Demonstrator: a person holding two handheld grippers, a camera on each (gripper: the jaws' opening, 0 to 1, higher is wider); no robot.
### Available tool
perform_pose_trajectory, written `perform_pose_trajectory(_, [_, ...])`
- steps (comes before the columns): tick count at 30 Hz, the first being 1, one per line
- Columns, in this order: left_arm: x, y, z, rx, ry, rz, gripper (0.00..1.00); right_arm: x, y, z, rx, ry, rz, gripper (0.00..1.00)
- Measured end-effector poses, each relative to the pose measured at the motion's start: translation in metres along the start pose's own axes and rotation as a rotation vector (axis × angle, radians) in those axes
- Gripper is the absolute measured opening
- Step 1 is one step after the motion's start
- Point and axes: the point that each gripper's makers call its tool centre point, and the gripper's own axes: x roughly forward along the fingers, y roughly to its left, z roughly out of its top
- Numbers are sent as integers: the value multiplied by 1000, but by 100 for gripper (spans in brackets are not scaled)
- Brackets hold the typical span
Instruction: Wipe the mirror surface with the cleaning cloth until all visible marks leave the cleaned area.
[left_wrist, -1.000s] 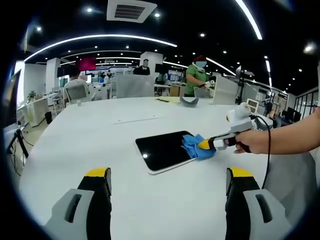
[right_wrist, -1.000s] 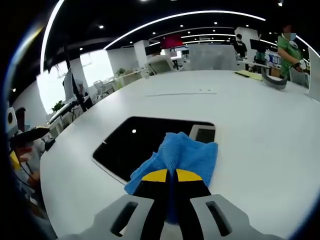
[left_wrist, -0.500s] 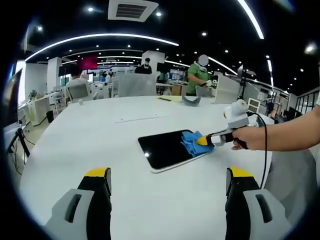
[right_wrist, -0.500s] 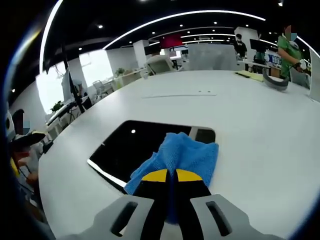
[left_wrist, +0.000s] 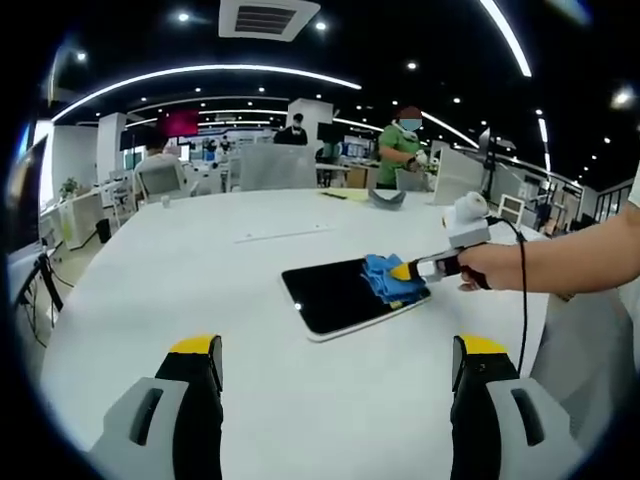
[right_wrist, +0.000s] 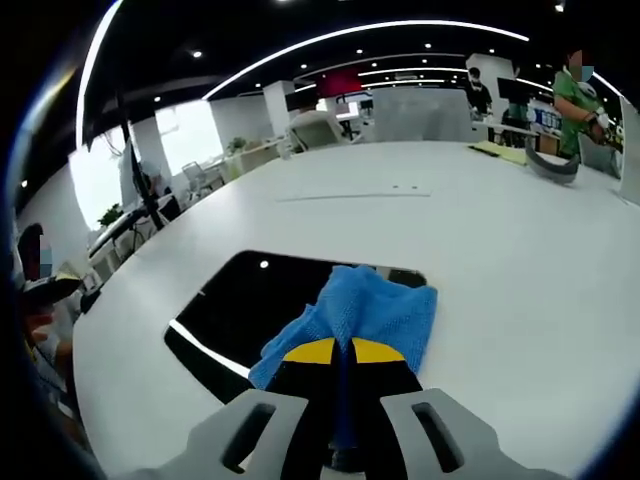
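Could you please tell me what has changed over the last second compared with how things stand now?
The right gripper has carried the blue cloth further across the mirror, from its near corner towards the far edge. It has stayed shut on the cloth. The left gripper has stayed open above the white table.

The left gripper view looks from farther back across the surface (left_wrist: 150, 290) at the mirror (left_wrist: 345, 295); the right gripper view sits close above that mirror (right_wrist: 255, 305), sharing both
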Motion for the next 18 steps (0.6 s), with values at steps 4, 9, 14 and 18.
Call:
perform_pose_trajectory(4, [0,1,-2,0,6,3,96,5,-4,5,-1,0,-6,0])
perform_pose_trajectory(9, [0,3,-3,-2,12,9,96,10,-9,8,-3,4,-9,0])
perform_pose_trajectory(14, [1,3,-4,-2,18,11,96,12,-10,10,6,-1,-8,0])
perform_pose_trajectory(18, [2,2,-5,2,27,8,96,15,-13,13,4,-4,-9,0])
